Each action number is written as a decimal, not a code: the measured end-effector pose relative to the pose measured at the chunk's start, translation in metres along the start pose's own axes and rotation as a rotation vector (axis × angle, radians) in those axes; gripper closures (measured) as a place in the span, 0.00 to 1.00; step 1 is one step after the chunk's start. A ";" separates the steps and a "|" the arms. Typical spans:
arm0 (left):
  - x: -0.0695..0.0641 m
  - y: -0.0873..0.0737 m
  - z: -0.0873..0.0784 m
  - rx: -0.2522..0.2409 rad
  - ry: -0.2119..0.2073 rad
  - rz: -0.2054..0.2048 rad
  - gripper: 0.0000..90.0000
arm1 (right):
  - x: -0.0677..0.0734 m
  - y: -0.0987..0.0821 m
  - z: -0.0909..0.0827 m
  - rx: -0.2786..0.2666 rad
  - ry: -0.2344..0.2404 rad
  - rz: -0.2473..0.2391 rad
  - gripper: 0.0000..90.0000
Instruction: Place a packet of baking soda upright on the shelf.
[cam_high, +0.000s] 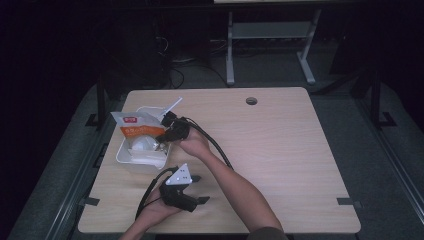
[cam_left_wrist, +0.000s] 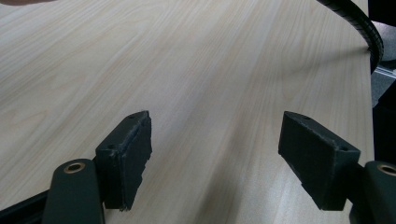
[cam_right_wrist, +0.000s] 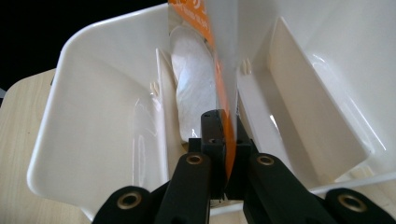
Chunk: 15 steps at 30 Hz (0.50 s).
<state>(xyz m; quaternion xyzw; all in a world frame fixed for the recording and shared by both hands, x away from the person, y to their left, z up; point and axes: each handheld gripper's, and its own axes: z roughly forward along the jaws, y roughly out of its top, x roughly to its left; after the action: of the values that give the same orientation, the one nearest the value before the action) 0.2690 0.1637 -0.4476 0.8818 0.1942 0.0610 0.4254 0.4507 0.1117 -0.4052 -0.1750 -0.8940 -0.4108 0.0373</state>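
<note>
The right hand-held gripper (cam_right_wrist: 227, 154) is clamped on the edge of an orange and clear packet (cam_right_wrist: 201, 74), its jaws pressed together on the thin film. The packet hangs inside a white bin (cam_high: 131, 155) at the left side of the table (cam_high: 280, 150), between two white dividers (cam_right_wrist: 303, 116), with something pale and rounded inside it. The left hand-held gripper (cam_left_wrist: 215, 158) rests low over bare wood near the table's front edge, its jaws wide apart with nothing between them.
</note>
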 end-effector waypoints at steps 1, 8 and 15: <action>0.000 0.000 0.000 0.001 0.000 0.001 0.28 | 0.000 0.000 0.000 0.001 0.002 0.000 0.99; 0.000 0.000 0.001 0.003 -0.001 0.002 0.28 | 0.000 0.001 0.000 0.010 -0.005 -0.005 0.99; 0.000 0.000 0.000 -0.001 -0.001 0.001 0.28 | 0.000 0.003 0.000 0.012 -0.008 -0.006 0.98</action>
<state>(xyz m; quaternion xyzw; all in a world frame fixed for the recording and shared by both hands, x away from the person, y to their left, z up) 0.2691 0.1636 -0.4476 0.8817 0.1935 0.0610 0.4259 0.4515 0.1130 -0.4030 -0.1735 -0.8972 -0.4048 0.0336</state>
